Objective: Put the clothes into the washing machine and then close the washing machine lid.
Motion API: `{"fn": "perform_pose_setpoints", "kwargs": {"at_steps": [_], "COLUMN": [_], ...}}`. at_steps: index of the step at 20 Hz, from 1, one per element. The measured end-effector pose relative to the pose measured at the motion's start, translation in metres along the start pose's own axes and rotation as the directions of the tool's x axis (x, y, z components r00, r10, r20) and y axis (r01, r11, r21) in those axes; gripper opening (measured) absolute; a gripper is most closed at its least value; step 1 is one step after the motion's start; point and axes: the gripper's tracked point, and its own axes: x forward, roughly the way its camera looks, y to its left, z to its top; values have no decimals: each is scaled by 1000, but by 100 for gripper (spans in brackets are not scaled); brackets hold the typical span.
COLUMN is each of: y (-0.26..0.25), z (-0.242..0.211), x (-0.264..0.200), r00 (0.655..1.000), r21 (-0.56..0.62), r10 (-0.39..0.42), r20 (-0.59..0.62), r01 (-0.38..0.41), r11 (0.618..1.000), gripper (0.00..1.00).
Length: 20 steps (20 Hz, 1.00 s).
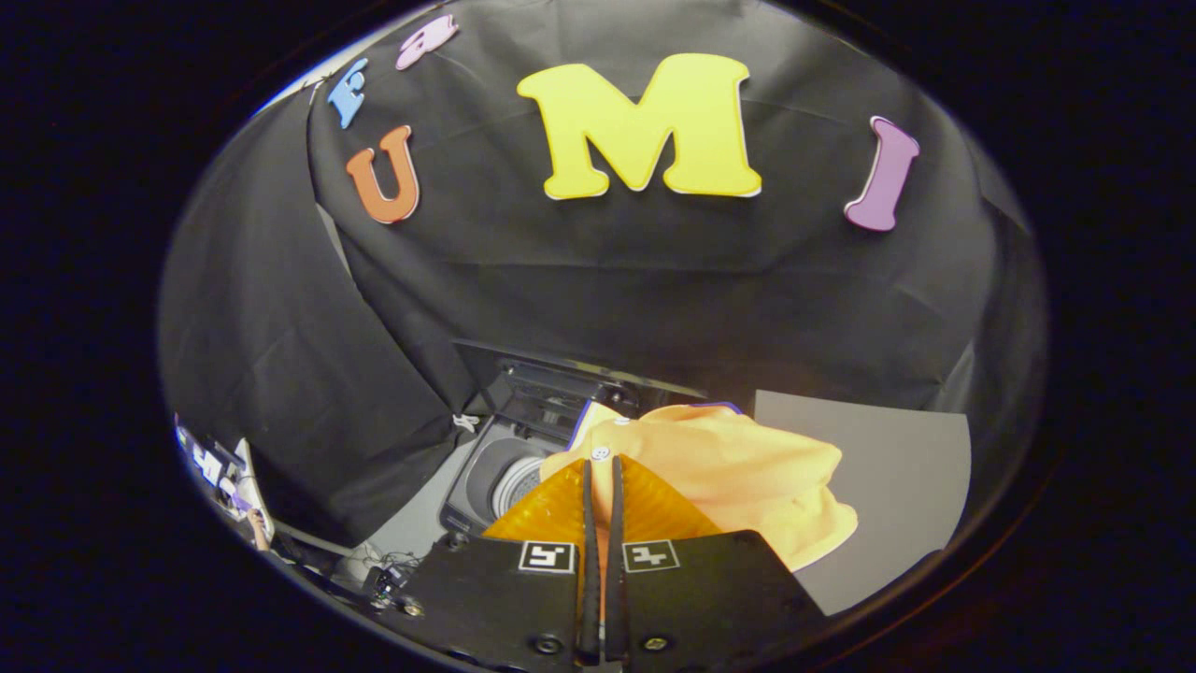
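Note:
My gripper is shut on an orange shirt with a white button near the collar. The cloth is pinched between both fingers and hangs ahead and to the right of them, lifted off the surface. Below and to the left of the fingers stands the washing machine, a small grey top-loader. Its round drum opening shows, partly hidden by the shirt. The dark lid stands raised behind the opening, against the black cloth wall.
A grey board lies to the right of the machine, under and beyond the hanging shirt. Cables and small gear lie on the floor at the lower left. A person's hand shows at the far left, near some equipment.

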Motion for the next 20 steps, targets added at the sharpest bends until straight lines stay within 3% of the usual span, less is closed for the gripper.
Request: {"fn": "perform_pose_setpoints", "kwargs": {"at_steps": [20], "y": [90], "z": [-14], "x": [64], "r00": [993], "r21": [-54], "r10": [93], "r20": [-77], "r01": [-97], "r11": [994], "gripper": [6]}}
